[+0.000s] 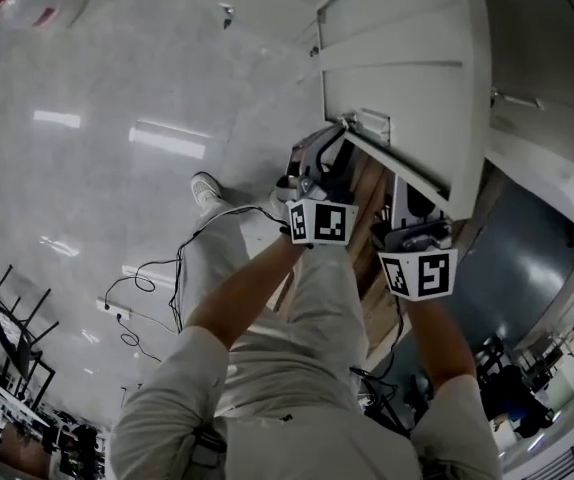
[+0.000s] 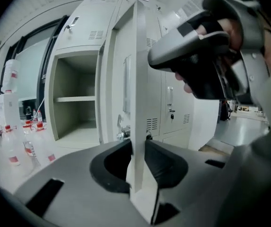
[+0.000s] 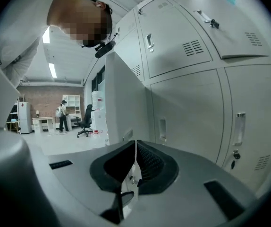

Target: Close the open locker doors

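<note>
Since the door (image 2: 136,70) stands upright and edge-on between the jaws of the left hand-held gripper (image 2: 136,148), that hand is the one placed to move it. Its pads sit against both faces of the free edge, clamped on it low down. The door's long axis runs straight up from the grip, and the panel juts out from the lockers toward the person.

The open locker (image 2: 62,93), with one shelf (image 2: 74,99) across it, lies left of the door in the left gripper view. Closing therefore looks like a swing of the edge that way (a judgement from the layout, as the hinge is hard to make out).

The right hand-held gripper (image 3: 134,148) has its jaws together with nothing between them. It is near the door's other side, with closed lockers (image 3: 187,46) ahead of it.

The door is pale grey sheet metal, thin and flat, with a narrow upright recess on its face. It should swing easily.
</note>
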Demonstrator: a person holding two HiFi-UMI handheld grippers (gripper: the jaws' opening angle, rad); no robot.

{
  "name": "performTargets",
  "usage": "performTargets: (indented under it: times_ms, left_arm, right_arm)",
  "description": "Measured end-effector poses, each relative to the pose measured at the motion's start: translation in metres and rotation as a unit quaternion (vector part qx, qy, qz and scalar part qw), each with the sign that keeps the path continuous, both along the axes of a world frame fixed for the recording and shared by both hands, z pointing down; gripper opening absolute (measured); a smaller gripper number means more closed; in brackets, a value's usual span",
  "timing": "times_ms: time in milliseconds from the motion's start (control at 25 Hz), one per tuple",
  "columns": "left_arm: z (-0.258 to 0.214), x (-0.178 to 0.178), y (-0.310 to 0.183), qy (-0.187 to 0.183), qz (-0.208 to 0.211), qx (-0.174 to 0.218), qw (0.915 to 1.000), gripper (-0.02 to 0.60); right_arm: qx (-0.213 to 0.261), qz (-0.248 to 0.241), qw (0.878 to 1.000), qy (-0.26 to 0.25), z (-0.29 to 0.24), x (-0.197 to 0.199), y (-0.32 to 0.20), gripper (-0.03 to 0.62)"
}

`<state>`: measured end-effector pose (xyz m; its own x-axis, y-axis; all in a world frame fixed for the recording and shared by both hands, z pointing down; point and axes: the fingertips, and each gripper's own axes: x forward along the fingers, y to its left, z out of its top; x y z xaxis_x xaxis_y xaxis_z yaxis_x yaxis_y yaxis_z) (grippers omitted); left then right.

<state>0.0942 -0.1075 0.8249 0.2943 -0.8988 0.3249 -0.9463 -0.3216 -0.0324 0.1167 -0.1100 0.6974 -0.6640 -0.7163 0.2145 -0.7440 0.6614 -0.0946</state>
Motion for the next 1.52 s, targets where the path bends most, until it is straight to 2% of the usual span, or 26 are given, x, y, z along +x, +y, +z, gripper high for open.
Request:
performTargets:
  times_ms: [160,280,440,600,720,760,800,1000,1280,1440,1520]
  left_arm:
    - [0.005,-0.05,0.014,0.01,0.01,-0.004,0.9999,0.087]
    - [0.003,-0.096,0.017,0.009,0.032,0.01,0.9994,0.086]
    - [0.0,-0.147,0.012,0.004,0.067,0.028,0.9973,0.086]
    - [0.001,-0.182,0.005,0.006,0.087,0.028,0.9958,0.086]
    - [0.002,-0.202,-0.002,0.019,0.085,0.032,0.9957,0.086]
    - [0.002,-0.209,-0.005,0.021,0.083,0.035,0.9957,0.086]
    - [0.002,-0.216,-0.009,0.022,0.083,0.037,0.9956,0.086]
    - [0.004,-0.247,-0.033,0.02,0.088,0.041,0.9951,0.094]
    - [0.0,-0.307,-0.065,0.006,0.047,0.048,0.9977,0.067]
    - [-0.008,-0.318,-0.081,0.0,0.046,0.059,0.9972,0.029]
    - [-0.012,-0.315,-0.096,-0.005,0.048,0.065,0.9967,0.017]
  right_arm:
    - [-0.031,-0.082,0.996,0.002,0.026,-0.037,0.017,0.054]
    - [-0.027,-0.136,0.99,0.009,0.035,-0.08,0.027,0.086]
    - [-0.007,-0.166,0.986,-0.008,0.036,-0.15,0.025,0.128]
    - [-0.002,-0.155,0.988,-0.017,0.041,-0.202,0.01,0.161]
    - [0.007,-0.142,0.99,-0.018,0.041,-0.231,-0.001,0.172]
    - [0.012,-0.139,0.99,-0.016,0.041,-0.238,-0.003,0.161]
    - [0.017,-0.14,0.99,-0.011,0.042,-0.244,-0.005,0.123]
    - [0.026,-0.142,0.99,0.001,0.046,-0.272,-0.026,0.117]
    - [0.037,-0.132,0.991,0.003,0.048,-0.316,-0.079,0.104]
    - [0.043,-0.129,0.991,0.003,0.046,-0.332,-0.109,0.09]
    - [0.046,-0.121,0.992,0.002,0.045,-0.335,-0.125,0.058]
